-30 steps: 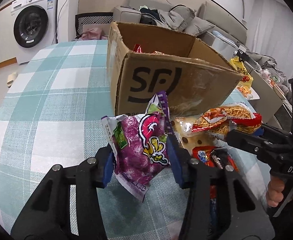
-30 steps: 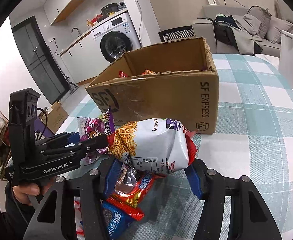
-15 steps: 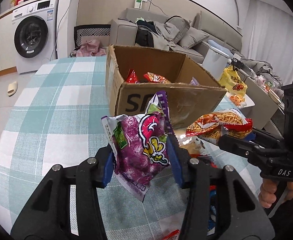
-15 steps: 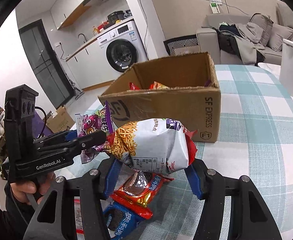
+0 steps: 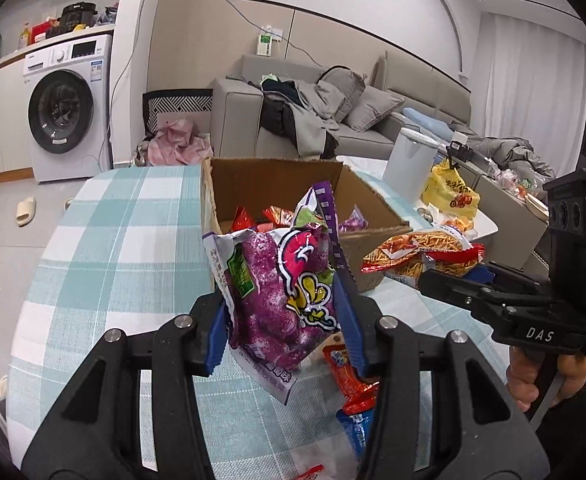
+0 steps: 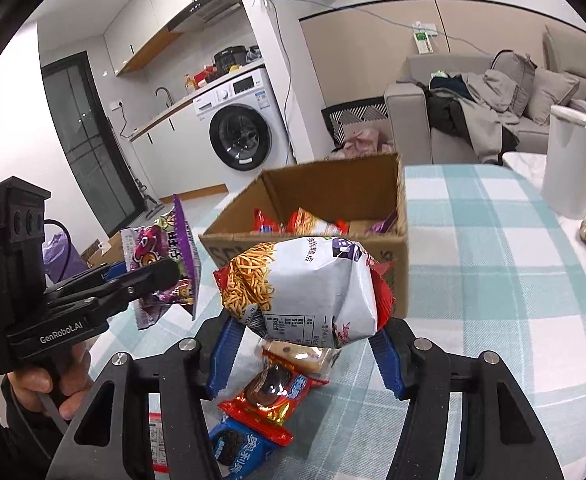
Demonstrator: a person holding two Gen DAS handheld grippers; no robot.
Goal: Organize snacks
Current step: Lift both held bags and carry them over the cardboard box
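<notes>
Your left gripper [image 5: 283,316] has its fingers [image 5: 217,332] pinching the purple snack bag [image 5: 281,292], held above the checked worktop [image 5: 105,264]. Your right gripper [image 6: 307,340] has its fingers [image 6: 223,346] clamped on the white-and-red noodle snack bag [image 6: 309,284]. Ahead of both stands one open cardboard box [image 6: 373,184] with several packets inside. Beneath your right gripper, three packets lie on the worktop: a beige one [image 6: 297,354], a red one [image 6: 273,394] and a blue one [image 6: 241,446].

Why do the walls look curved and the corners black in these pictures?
Fisheye lenses: in the left wrist view the wall trim bows into an arc and a dark ring frames the picture; in the right wrist view the checked tablecloth bulges. Both stay fairly sharp, with glare on the purple snack bag and the white noodle-snack bag.
</notes>
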